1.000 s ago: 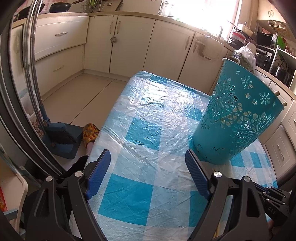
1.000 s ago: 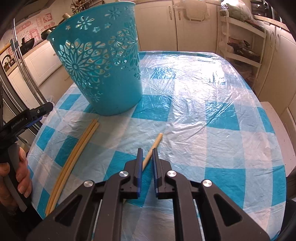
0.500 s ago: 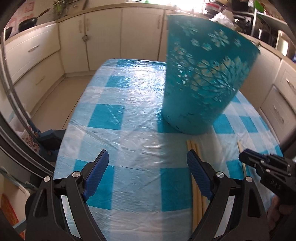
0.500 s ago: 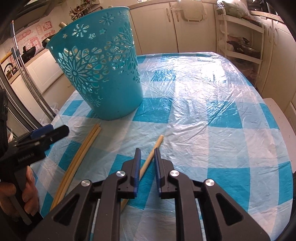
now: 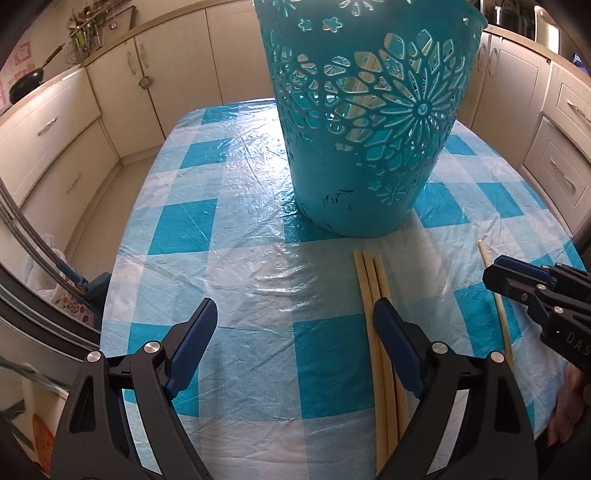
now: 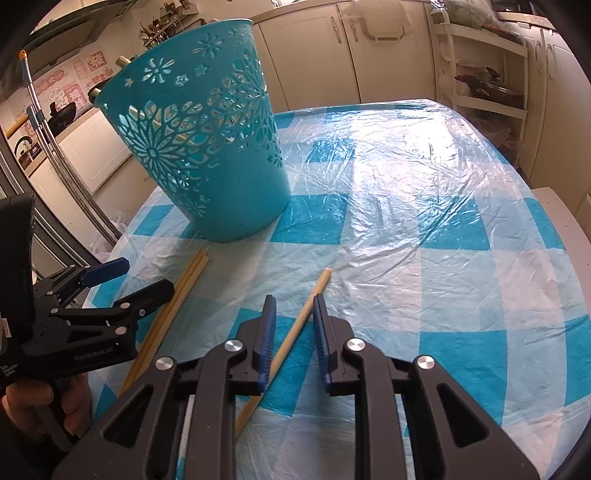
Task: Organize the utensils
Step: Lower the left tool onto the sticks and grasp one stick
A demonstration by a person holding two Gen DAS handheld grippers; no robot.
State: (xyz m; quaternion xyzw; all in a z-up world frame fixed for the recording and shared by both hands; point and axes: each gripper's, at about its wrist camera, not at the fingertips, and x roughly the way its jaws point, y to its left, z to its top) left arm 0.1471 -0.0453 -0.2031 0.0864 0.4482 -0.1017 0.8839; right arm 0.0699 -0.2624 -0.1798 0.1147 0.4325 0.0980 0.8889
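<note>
We see a tabletop (image 5: 177,229) under a blue-and-white checked cloth with a clear, wrinkled plastic sheet over it. Cream cabinets (image 5: 173,70) with metal handles line the walls around it, and a black pan (image 5: 26,83) sits on the counter at the far left. A rack of kitchen tools (image 5: 86,31) stands further along that counter. In the right wrist view, open white shelves (image 6: 484,77) hold dark cookware, and red-and-white stickers (image 6: 70,81) cover the wall at the left.

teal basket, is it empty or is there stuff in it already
Not empty. Pale sticks show through the cutouts of the teal basket, and two stick ends poke above its rim in the right wrist view.
</note>
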